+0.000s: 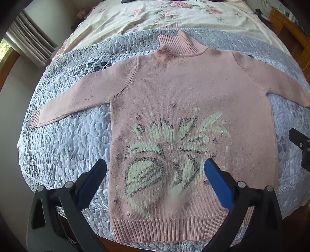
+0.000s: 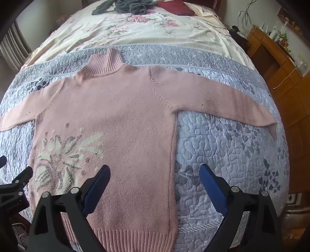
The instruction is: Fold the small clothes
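A small pink knitted sweater with a pale green flower pattern lies flat and face up on a grey quilted blanket, collar away from me and both sleeves spread out sideways. My left gripper hovers open over the lower front of the sweater, holding nothing. My right gripper hangs open above the sweater's right side seam, one finger over the knit and the other over the blanket. Each gripper shows at the edge of the other's view.
The blanket covers the near end of a bed; a floral sheet lies beyond it with dark clothes and a red item at the far end. A wooden cabinet stands right of the bed, a radiator left.
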The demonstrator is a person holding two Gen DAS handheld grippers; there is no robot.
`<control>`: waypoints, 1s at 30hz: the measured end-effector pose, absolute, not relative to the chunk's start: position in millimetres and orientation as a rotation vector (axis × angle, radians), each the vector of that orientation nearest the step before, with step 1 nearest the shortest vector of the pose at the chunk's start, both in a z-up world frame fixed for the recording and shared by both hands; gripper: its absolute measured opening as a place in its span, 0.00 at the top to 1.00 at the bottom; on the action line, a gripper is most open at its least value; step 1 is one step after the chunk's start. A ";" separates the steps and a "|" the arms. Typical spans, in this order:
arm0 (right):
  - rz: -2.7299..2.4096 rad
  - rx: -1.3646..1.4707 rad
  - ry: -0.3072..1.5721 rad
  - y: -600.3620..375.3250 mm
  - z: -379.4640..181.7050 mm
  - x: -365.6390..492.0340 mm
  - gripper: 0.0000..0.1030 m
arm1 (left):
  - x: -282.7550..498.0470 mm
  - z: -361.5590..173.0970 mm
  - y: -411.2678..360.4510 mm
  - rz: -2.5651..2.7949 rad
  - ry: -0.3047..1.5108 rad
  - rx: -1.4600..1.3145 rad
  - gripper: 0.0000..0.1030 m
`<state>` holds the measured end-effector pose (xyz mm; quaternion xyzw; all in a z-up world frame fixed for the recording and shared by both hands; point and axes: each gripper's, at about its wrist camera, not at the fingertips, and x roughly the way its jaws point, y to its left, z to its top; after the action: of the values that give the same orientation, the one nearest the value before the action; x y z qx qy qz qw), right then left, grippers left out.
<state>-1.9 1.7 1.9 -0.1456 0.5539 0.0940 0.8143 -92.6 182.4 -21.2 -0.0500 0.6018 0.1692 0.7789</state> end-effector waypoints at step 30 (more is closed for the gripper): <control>0.228 -0.269 1.211 0.0 -8.8 1.8 0.09 | -92.6 -17.9 186.7 0.415 1.271 -0.115 0.03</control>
<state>1.8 0.0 -8.8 -0.1257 0.5663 0.1068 0.8076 -92.6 186.7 -17.9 -0.0533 0.5890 0.1924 0.7831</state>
